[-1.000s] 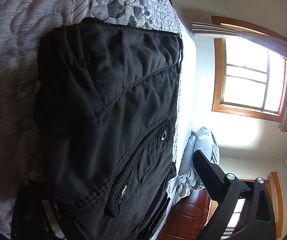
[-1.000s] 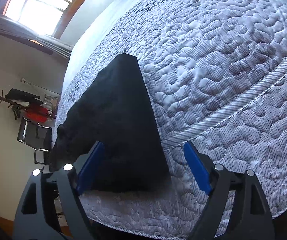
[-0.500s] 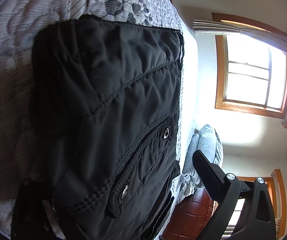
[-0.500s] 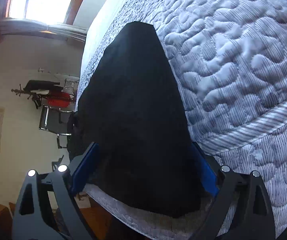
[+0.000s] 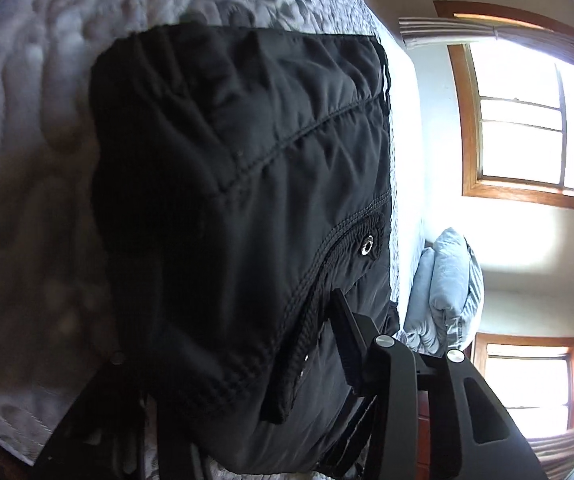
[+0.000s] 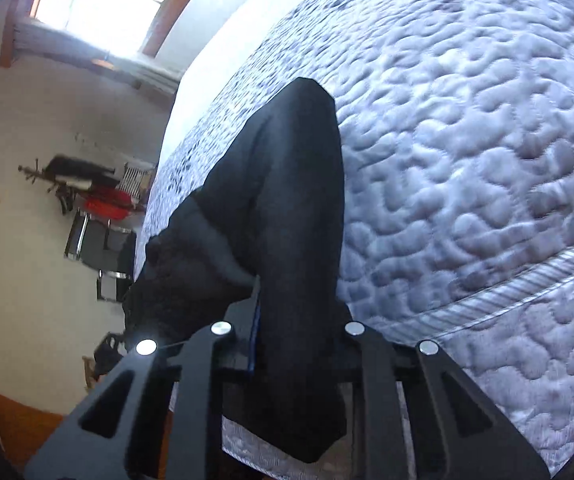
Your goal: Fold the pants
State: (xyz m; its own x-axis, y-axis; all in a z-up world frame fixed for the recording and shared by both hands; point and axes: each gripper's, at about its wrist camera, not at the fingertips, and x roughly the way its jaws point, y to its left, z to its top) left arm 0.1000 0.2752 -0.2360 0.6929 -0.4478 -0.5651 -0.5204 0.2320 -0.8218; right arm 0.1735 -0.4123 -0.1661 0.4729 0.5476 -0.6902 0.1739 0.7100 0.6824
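Observation:
Black pants [image 5: 247, 160] lie on a quilted mattress [image 5: 27, 120], their waistband with two metal eyelets toward me in the left wrist view. My left gripper [image 5: 227, 328] is closing on the waist end. Its right finger [image 5: 351, 340] presses into the fabric, and the left finger is mostly hidden under the cloth. In the right wrist view the leg end of the pants [image 6: 287, 184] is bunched and raised off the mattress [image 6: 467, 140]. My right gripper [image 6: 297, 300] is closing, with its pads pinching that fabric.
The mattress edge runs along the near side in both views. A folded light-blue bundle [image 5: 447, 280] sits beyond the bed under a bright window [image 5: 527, 120]. A chair with red and dark items [image 6: 103, 208] stands by the wall.
Both grippers went from wide open to closed onto the pants. The right one slid forward over the leg end, which now stands bunched up between its fingers.

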